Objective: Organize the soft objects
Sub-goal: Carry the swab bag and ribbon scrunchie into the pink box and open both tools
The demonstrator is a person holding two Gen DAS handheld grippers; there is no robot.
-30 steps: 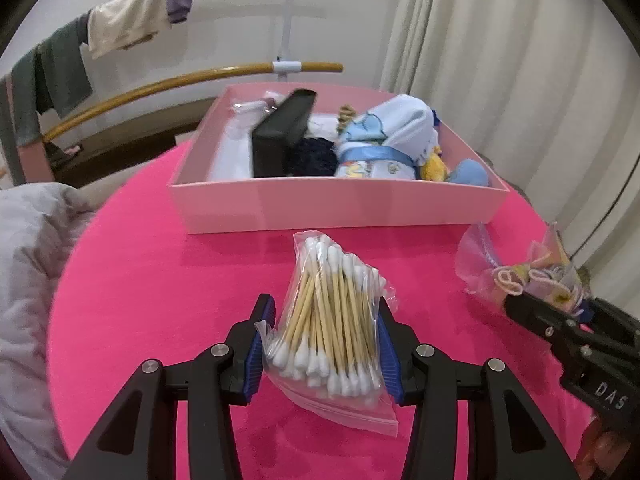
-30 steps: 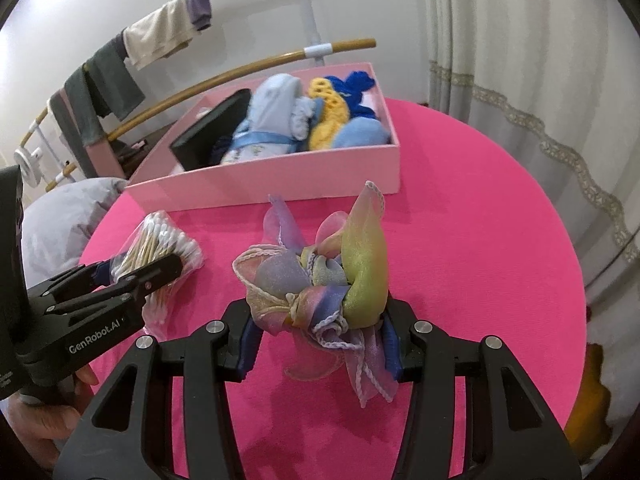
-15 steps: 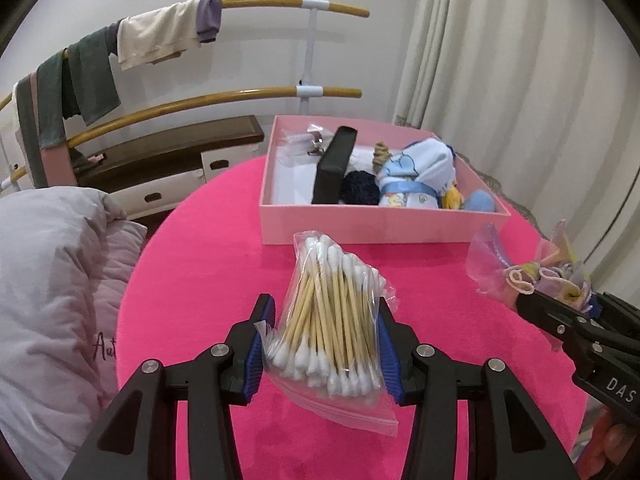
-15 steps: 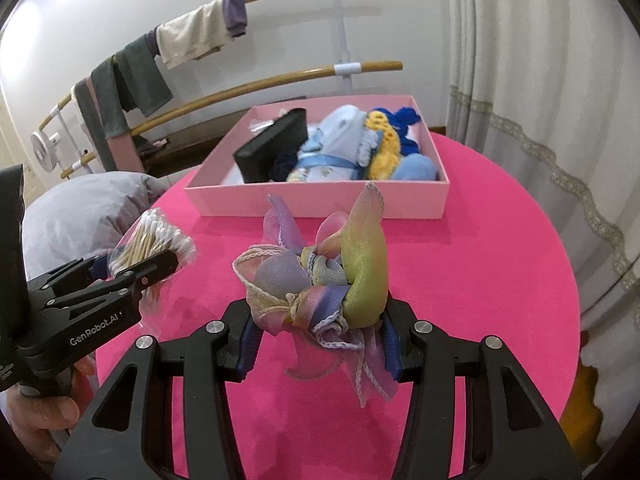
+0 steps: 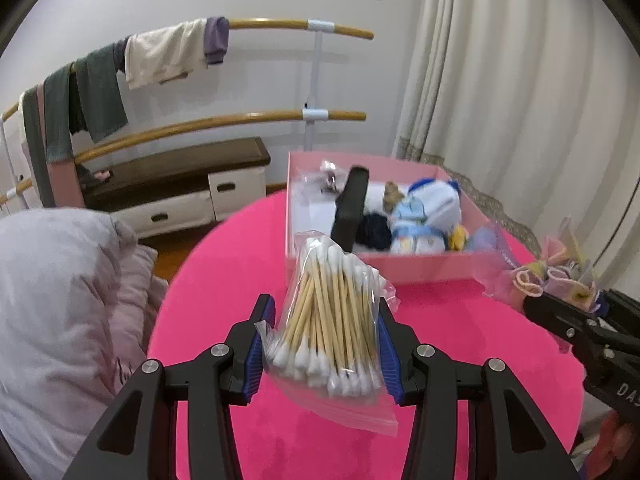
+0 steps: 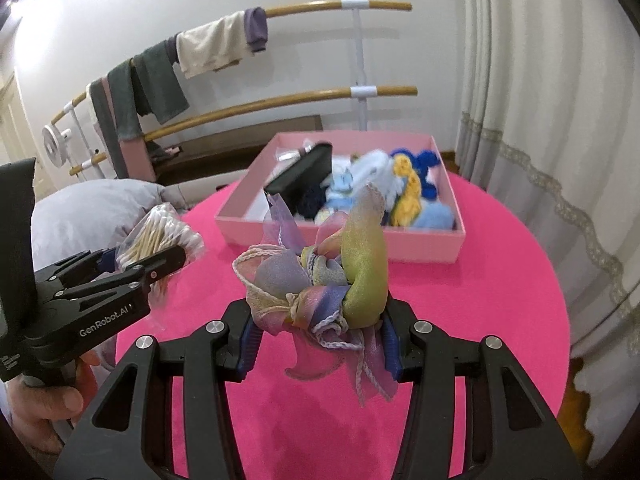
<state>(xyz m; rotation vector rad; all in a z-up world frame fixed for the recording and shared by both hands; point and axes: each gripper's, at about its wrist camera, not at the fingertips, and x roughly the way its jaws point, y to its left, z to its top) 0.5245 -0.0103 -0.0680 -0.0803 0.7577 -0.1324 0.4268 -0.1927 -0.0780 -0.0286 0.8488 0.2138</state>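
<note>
Left gripper (image 5: 324, 344) pinches the bag of cotton swabs (image 5: 330, 320), right gripper (image 6: 318, 336) squeezes ribbons (image 6: 320, 280); that slippery bag could slide out before the pink box (image 6: 420, 244) at upper centre.

The left gripper (image 5: 324, 344) is raised above the table and pitched downward, its blue-padded jaws pressed against both sides of a bag of cotton swabs (image 5: 332, 328). The right gripper (image 6: 318, 330) is held alongside it to the right at a similar downward pitch, jaws clamped on a bundle of sheer ribbon scrunchies (image 6: 320, 276). A bare hand (image 6: 44, 404) grips the left tool's handle at the near left; the two grippers are near each other but apart.
</note>
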